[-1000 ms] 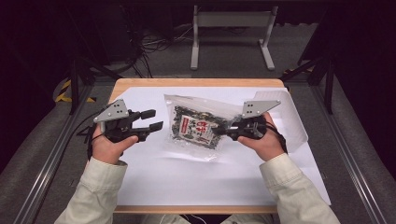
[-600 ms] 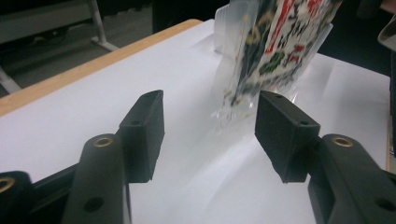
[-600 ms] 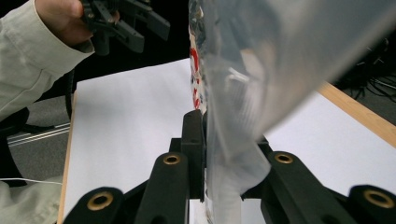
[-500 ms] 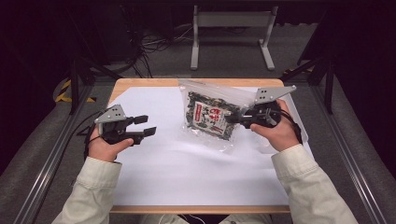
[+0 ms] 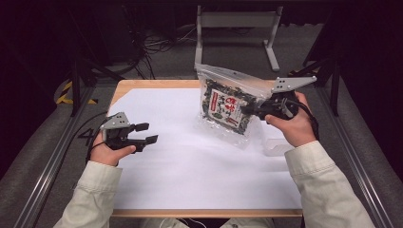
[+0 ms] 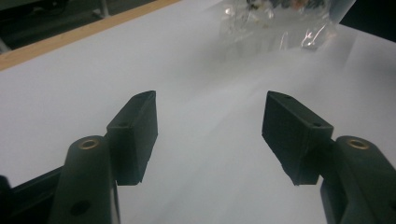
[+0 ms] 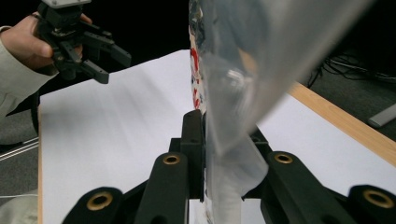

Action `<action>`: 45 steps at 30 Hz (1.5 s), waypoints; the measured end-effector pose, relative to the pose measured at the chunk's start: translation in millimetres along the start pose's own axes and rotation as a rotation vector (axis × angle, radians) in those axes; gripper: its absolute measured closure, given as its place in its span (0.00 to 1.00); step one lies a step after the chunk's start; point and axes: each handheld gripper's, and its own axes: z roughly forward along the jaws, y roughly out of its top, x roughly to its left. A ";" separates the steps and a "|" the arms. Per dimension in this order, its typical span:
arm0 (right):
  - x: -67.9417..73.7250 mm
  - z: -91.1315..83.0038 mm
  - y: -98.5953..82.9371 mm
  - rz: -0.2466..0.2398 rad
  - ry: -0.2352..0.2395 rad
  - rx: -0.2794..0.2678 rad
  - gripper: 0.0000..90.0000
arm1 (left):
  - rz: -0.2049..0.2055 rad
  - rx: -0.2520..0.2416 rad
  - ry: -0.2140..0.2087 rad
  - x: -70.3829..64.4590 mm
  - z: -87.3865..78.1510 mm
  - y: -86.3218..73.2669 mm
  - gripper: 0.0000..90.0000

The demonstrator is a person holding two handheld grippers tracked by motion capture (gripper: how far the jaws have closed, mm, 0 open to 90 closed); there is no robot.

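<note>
A wooden-edged counter [image 5: 157, 84] covered by a large white paper sheet [image 5: 190, 161] serves as the landmark here. Above the sheet's far right part, the right hand-held gripper [image 5: 252, 110] is clamped on the edge of a clear plastic zip bag [image 5: 228, 102] that contains a dark printed snack packet with red and white lettering [image 5: 224, 108]. The bag hangs tilted, raised off the sheet, with its lower corner near or just touching the paper; which of the two cannot be told. In the right gripper view the two black jaws press the clear film [image 7: 233, 154] flat between them, and the bag rises upward from the grip.

Over the sheet's left part, well apart from the bag, the left hand-held gripper [image 5: 147, 133] sits in the person's left hand [image 5: 107, 151], its jaws spread wide with nothing between them. The left gripper view shows bare white paper [image 6: 210, 154] between its two pads, and the crinkled bag [image 6: 280, 28] beyond them at the sheet's far side.
</note>
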 end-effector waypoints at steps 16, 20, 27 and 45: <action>-25.4 -22.5 8.1 0.080 -0.132 0.015 0.85 | -0.099 0.059 0.038 17.4 8.0 -20.9 0.18; -33.1 -27.8 9.4 0.116 -0.162 0.028 0.85 | -0.118 0.064 0.028 19.7 10.0 -24.1 0.14; -41.9 -37.4 6.7 0.142 -0.197 0.035 0.85 | -0.132 0.080 0.026 21.8 12.7 -26.9 0.12; -52.1 -72.9 -9.0 0.175 -0.296 0.017 0.85 | -0.117 0.099 0.041 25.7 21.8 -23.5 0.07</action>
